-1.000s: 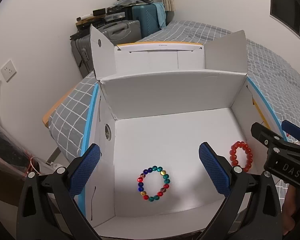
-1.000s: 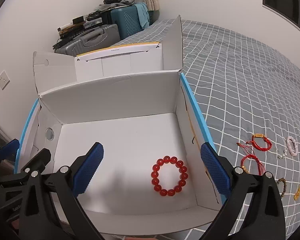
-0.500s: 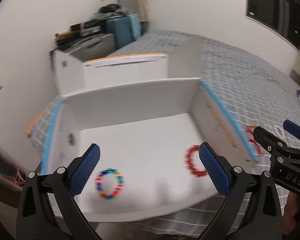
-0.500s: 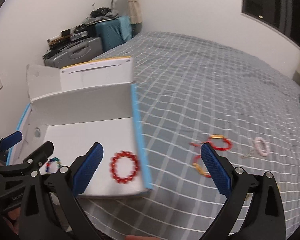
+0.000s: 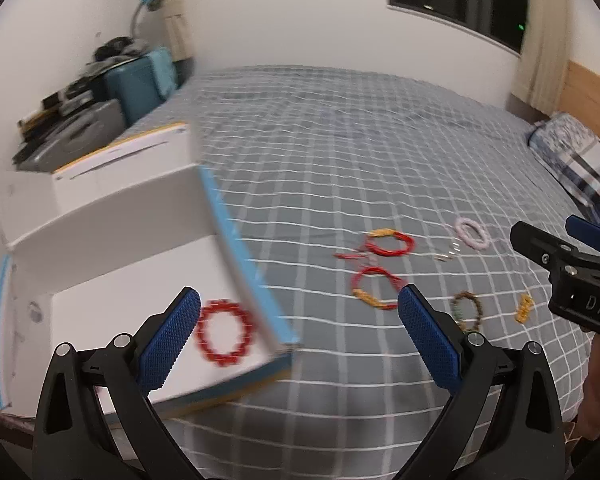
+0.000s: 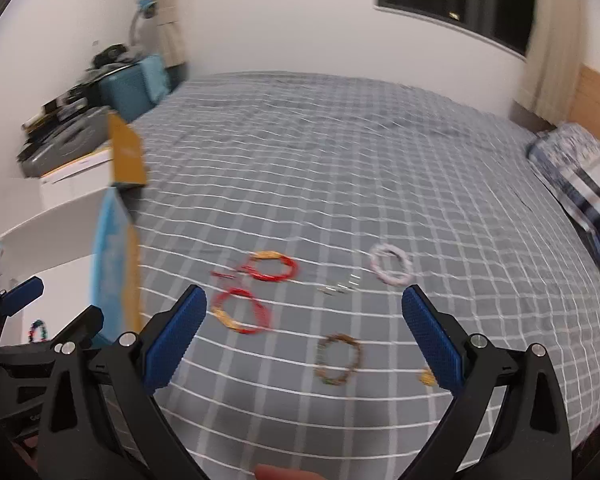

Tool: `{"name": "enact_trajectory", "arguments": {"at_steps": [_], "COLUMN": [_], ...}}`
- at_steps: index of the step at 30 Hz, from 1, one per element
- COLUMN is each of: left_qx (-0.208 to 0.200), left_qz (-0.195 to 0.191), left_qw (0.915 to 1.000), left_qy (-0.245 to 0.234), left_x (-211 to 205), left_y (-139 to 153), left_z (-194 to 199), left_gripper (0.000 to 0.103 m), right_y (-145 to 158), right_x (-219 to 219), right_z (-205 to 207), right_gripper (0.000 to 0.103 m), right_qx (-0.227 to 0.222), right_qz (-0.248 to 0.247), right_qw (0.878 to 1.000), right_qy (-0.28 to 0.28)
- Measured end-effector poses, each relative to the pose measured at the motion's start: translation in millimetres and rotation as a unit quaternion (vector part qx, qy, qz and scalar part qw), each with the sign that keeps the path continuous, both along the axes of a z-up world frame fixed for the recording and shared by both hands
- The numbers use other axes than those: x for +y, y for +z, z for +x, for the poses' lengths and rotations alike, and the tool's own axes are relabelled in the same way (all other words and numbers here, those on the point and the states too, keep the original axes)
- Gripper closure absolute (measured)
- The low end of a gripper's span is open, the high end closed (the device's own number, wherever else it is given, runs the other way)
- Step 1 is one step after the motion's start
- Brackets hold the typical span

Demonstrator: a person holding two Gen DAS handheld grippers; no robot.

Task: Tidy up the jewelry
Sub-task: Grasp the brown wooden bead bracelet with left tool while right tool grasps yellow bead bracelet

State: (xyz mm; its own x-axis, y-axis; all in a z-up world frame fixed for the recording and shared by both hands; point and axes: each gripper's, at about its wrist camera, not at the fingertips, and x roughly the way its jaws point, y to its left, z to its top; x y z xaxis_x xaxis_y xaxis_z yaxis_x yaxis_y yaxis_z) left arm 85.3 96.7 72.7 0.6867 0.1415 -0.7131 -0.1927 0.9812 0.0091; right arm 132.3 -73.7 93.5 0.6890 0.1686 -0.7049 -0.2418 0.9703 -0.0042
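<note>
in the last second i've swung both views off the white cardboard box (image 5: 112,236), now at the left of frame, toward the loose pieces mid-frame on the checked bedspread (image 6: 340,168). the glossy red bead bracelet (image 5: 225,333) lies inside the box, so i judge a fresh pick comes next. left gripper (image 5: 299,338) and right gripper (image 6: 302,338) both gape, empty. ahead: thin red cord bracelets (image 6: 241,310), a pale pink ring (image 6: 391,269), a brown beaded loop (image 6: 338,359).

The box (image 5: 112,240) sits on the bed (image 5: 340,152), loose bracelets (image 5: 374,294) to its right.
</note>
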Motion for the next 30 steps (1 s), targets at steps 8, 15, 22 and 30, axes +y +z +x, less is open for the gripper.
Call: {"name": "enact_trajectory", "arguments": {"at_steps": [8,15,22,30], "left_qx": [0.026,0.055,0.089,0.112], "left_qz": [-0.003,-0.008,-0.011,-0.024], "left_qw": [0.9981,0.9941,0.9887,0.9848], "left_qy": [-0.055,-0.094,-0.121,-0.130], "left_x": [-71.4,-124.4,-159.9,-174.2], "left_y": [-30.9,-65.9,-106.1,-140.3], "left_z": [37.1,65.6,87.6,101.0], "left_gripper": [0.006,0.006,0.006,0.006], "right_y": [-41.6,-82.8,-118.7,-146.3], "right_x": [-74.6,-127.4,-152.4,-152.0], "right_z": [23.3,45.2,61.2,68.5], "right_gripper": [0.009,0.009,0.009,0.009], "right_qx": [0.043,0.091,0.127,0.159], "right_qz": [0.009,0.026,0.045,0.037], "right_qw": [0.997,0.990,0.984,0.980], "right_qy": [-0.058,-0.101,-0.119,-0.110]}}
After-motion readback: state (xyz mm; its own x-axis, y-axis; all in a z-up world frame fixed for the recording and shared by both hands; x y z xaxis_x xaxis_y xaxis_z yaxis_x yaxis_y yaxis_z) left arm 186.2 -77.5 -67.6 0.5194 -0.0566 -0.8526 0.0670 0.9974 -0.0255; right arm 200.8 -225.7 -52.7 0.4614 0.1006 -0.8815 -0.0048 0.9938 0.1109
